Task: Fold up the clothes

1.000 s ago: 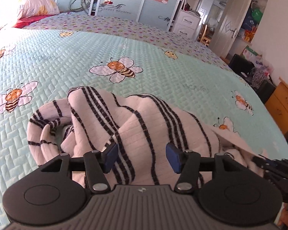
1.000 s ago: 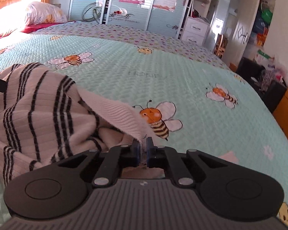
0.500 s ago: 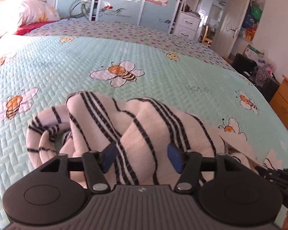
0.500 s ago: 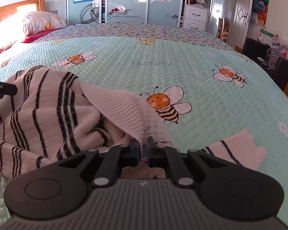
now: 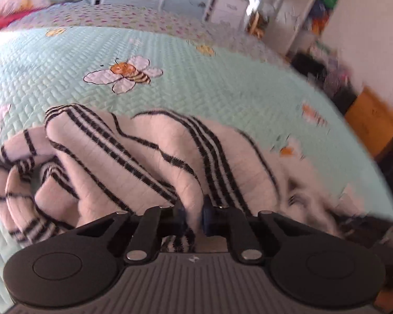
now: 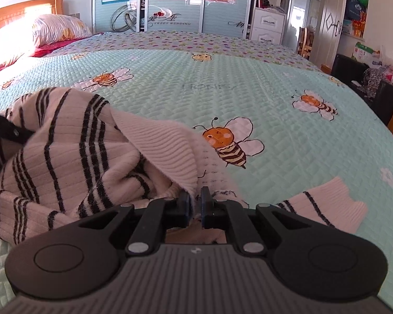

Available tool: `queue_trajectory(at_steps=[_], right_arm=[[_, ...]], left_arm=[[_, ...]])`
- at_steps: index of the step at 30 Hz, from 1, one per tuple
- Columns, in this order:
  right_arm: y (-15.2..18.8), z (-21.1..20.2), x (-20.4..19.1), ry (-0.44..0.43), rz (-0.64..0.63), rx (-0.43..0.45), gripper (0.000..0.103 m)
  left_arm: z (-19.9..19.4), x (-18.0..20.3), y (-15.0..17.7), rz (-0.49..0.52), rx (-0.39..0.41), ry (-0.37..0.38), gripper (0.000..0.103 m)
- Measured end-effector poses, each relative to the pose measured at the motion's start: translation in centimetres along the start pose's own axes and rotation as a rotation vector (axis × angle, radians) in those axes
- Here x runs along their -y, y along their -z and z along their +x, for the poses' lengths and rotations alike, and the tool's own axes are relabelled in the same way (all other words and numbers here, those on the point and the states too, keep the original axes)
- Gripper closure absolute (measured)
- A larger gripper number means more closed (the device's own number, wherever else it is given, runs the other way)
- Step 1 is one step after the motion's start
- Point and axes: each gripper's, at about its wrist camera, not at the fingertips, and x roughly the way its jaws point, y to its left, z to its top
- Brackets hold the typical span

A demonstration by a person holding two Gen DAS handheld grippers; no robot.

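- Since the earlier left wrist picture, my left gripper (image 5: pixel 194 216) has just been closing: the blue pads stood wide apart over the sweater, and now they pinch a ridge of it between them.
- So the left one is clamped on a fold of the sweater (image 5: pixel 149 162), white knit with black stripes, bunched up in a heap right in front of the fingers.
- My right gripper (image 6: pixel 195 205) looks the same as before, jaws nearly together with a thin edge of the sweater (image 6: pixel 73 157) caught between the pads, where the ribbed plain-white part hangs down.
- From the right wrist view the heap sits to the left of the gripper, and one striped cuff (image 6: pixel 325 204) lies flat on the bedspread just to the right of the fingers.
- A black bit of the other gripper pokes in at the left edge of that view, touching the sweater.
- All of it lies on the bed, on a mint green quilted bedspread (image 6: pixel 288 73) with cartoon bees; one bee (image 6: pixel 226 144) is just past the sweater's edge.
- Left wrist picture is pretty smeared toward the right side, so I can't make out much there.
- Pillow (image 6: pixel 57 27) and wooden headboard sit far back on the left, wardrobe doors behind the bed.
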Motion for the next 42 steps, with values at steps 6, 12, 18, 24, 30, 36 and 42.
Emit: queue_trajectory(at_steps=[6,12,18,24,30,36,42], right_arm=[[-2.7,-3.6,0.2,0.027,0.000,0.136,0.099],[-6.3,-7.5,0.0,0.072,-0.011,0.263,0.100],[-2.7,-2.7,3.3,0.109,0.102,0.007,0.099],[1.5,-2.4,4.9,0.010,0.239,-0.078,0.074],[0.5,-5.5,4.8,-0.071,0.277,0.053,0.051],[-1.7,-4.7,1.9,-0.079,0.058,0.062,0.036],[-2.7,-2.1,-2.0,-0.098,-0.148,0.035,0.035]], left_arm=[[-9.3,-2.0,-2.0,-0.157,0.166,0.088,0.096],[-18.9,-4.3,-3.0,-0.158,0.375,0.006,0.103],[-18.0,-6.0,-0.7,-0.171,0.237,0.004,0.103],[-12.1,-4.6,2.1,-0.119,0.054,0.005,0.065],[-7.6,-1.0,1.0,0.060,0.074,-0.080,0.053],[-2.4,-1.7,-1.9,0.104,0.035,-0.157,0.044],[1.0,-3.4,-1.6,-0.015,-0.059,-0.100,0.053]])
